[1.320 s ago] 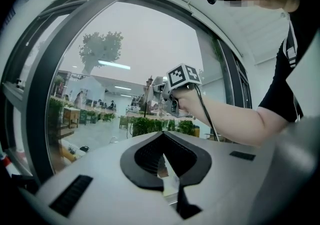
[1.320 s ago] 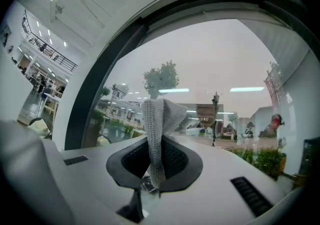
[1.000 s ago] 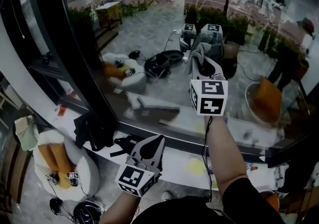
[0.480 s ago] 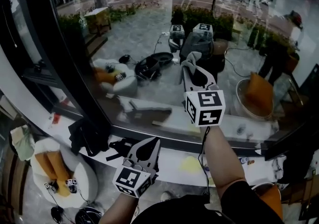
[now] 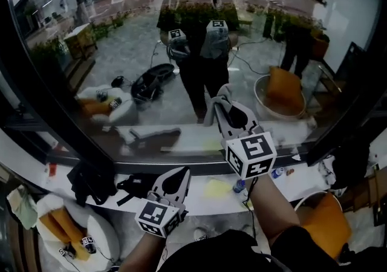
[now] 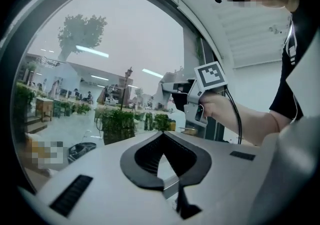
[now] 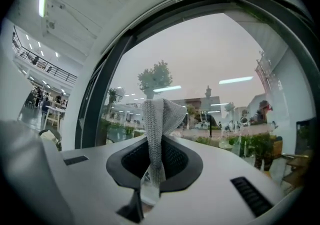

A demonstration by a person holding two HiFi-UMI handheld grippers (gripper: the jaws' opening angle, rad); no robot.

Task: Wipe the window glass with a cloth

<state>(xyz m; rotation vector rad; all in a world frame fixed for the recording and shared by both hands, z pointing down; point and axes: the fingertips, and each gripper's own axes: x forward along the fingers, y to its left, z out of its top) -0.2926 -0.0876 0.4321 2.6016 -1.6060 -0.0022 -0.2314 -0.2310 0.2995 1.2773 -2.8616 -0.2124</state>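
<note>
Holding the grey cloth (image 7: 159,111) pinched between its jaws, the right gripper (image 5: 222,103) points at the window glass (image 5: 121,41). The cloth's free end stands up past the jaw tips, close to the pane; contact not resolvable. The left gripper (image 5: 182,173) hangs lower, over the white sill (image 5: 199,201), jaws pressed together, nothing between them. In the glass: a round tub (image 5: 260,92) with an orange cushion (image 5: 283,89) in it. A small bottle (image 5: 238,187) stands on the sill, contents unreadable.
</note>
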